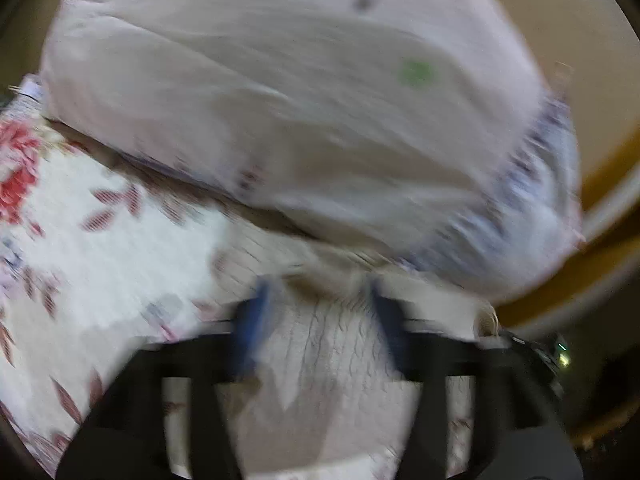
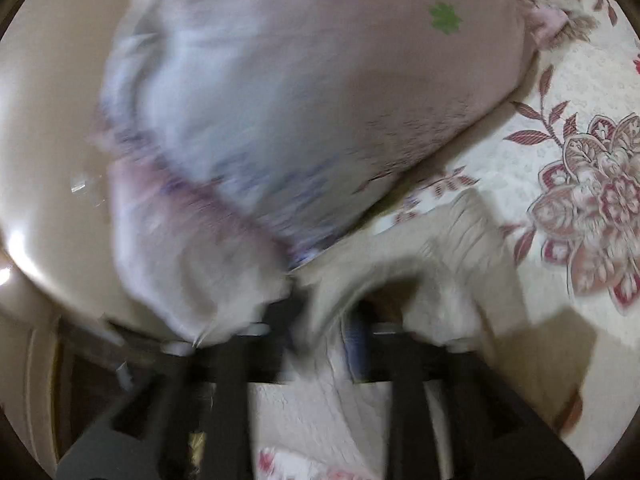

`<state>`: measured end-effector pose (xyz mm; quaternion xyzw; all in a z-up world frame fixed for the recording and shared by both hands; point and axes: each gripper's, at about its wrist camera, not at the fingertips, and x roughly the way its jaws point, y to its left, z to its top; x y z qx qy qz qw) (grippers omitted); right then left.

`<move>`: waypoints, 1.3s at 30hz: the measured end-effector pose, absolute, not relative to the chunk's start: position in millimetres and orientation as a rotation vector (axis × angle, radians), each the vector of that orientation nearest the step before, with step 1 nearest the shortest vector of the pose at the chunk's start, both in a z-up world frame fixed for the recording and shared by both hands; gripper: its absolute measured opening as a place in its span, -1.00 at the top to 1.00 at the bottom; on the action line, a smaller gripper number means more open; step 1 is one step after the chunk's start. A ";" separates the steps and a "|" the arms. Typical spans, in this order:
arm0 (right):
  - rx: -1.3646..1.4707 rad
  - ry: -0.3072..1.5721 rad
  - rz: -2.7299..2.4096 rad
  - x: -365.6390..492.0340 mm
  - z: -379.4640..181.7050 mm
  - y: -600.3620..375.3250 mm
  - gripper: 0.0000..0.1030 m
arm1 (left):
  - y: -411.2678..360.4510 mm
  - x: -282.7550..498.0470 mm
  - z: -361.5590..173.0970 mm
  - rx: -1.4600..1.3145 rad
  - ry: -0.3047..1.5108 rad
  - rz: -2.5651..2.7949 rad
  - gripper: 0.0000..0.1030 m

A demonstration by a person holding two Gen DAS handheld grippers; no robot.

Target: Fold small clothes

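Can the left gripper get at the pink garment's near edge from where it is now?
Probably yes. The left gripper has its jaws apart right at the pink garment's near edge, with only the floral quilt below; nothing blocks it, though blur hides whether cloth is already between them.

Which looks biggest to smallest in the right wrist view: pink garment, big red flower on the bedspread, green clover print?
1. pink garment, fills most of the frame, though it is close to the camera and blurred.
2. big red flower on the bedspread.
3. green clover print, a small mark on the garment.
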<state>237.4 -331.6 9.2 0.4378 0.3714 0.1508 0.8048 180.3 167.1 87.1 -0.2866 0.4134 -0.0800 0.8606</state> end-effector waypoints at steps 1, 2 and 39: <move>0.970 0.805 0.308 235.1 4.6 -332.6 -0.51 | 173.3 184.0 84.1 -0.603 0.881 -0.143 -0.47; 0.982 0.804 0.335 229.9 1.0 -331.7 -0.52 | 178.7 184.9 77.0 -0.621 0.904 -0.154 -0.48; 0.913 1.056 0.427 261.8 -24.5 -420.8 -0.78 | -52.7 214.8 49.0 -0.803 1.040 -0.584 -0.63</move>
